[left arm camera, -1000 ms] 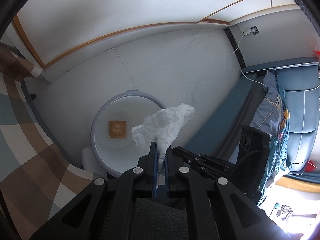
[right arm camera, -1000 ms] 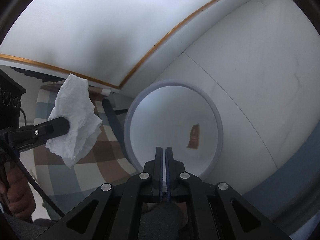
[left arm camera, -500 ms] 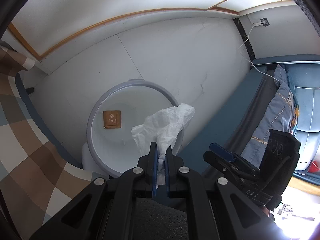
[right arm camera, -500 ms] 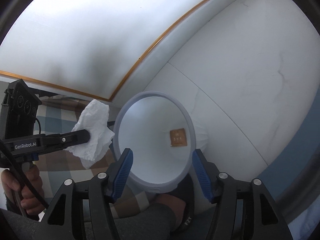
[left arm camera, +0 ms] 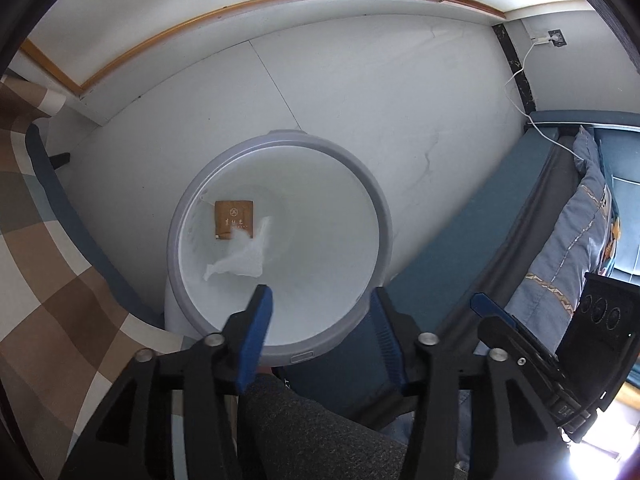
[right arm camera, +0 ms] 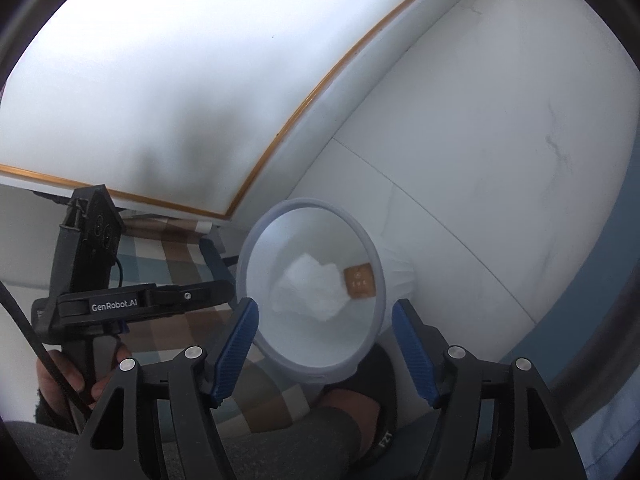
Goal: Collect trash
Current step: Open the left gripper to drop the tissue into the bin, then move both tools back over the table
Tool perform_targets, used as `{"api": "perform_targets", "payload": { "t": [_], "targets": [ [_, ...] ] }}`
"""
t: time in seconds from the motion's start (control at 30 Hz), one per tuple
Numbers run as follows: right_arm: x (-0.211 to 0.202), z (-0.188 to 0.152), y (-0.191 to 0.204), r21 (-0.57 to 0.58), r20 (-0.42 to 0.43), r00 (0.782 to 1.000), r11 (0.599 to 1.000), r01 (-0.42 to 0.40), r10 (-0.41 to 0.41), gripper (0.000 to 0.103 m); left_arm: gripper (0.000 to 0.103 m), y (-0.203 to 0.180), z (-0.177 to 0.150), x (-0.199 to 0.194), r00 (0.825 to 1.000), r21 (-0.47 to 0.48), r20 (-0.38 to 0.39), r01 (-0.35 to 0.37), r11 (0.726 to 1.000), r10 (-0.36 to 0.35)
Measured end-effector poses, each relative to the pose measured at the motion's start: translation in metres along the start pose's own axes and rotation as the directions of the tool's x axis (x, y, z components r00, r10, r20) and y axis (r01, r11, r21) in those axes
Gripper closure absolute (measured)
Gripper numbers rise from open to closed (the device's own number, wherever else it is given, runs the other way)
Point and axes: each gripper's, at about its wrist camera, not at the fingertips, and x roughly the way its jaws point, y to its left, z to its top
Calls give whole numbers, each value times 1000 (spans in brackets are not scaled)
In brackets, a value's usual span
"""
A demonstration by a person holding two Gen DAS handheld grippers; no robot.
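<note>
tissue [left arm camera: 240, 258] in bin [left arm camera: 376, 216] | left tool [left arm camera: 320, 336] opening (empty)

White tissue [left arm camera: 240, 258] and brown packet [left arm camera: 234, 219] in pale grey-rimmed bin [left arm camera: 376, 216]; checked brown-and-blue cloth [left arm camera: 36, 264].

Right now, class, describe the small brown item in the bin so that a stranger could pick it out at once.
Find the round white bin with the grey rim, standing on the pale floor between the checked cloth and the blue sofa. At its bottom lies a flat square brown packet with pale print. Its only neighbour is a crumpled white tissue, overlapping one corner.
</note>
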Motion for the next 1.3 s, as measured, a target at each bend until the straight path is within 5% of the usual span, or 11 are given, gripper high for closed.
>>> {"api": "perform_targets", "payload": {
  "t": [0.03, 0.07, 0.5, 0.9, 1.07, 1.17, 1.3],
  "targets": [
    [-4, 2, 0, 4, 3, 1000, 1000, -11, 11, 31, 24, 0, 0, 1, 1000, 6, -6, 9, 1000, -9],
    [-8, 4, 1, 7, 7, 1000, 1000, -19, 19, 29, 22, -2, 0, 2, 1000, 17, -14, 16, 1000, -16],
    [-61, 6, 20, -72, 14, 1000, 997, -25, 26, 16, 22, -19, -14, -26, 996, 51, 79, -43, 998, 39],
    [-98, -3, 55, -121, 83, 996, 993, -4, 14, 16, 22, -26, -47, -78, 975, 82, 210, -88, 993, 69],
    [-125, -10, 92, -159, 223, 974, 987, 12, 24, 16, 22, -23, -70, -121, 921, 62, 371, -148, 987, 115],
    [-143, -15, 123, -219, 289, 956, 976, 9, 56, 16, 22, -16, -87, -153, 869, 37, 477, -171, 985, 133],
    [-162, -28, 165, -304, 339, 932, 952, -17, 125, 16, 22, 0, -117, -197, 776, -28, 609, -185, 982, 164]
  ]
}}
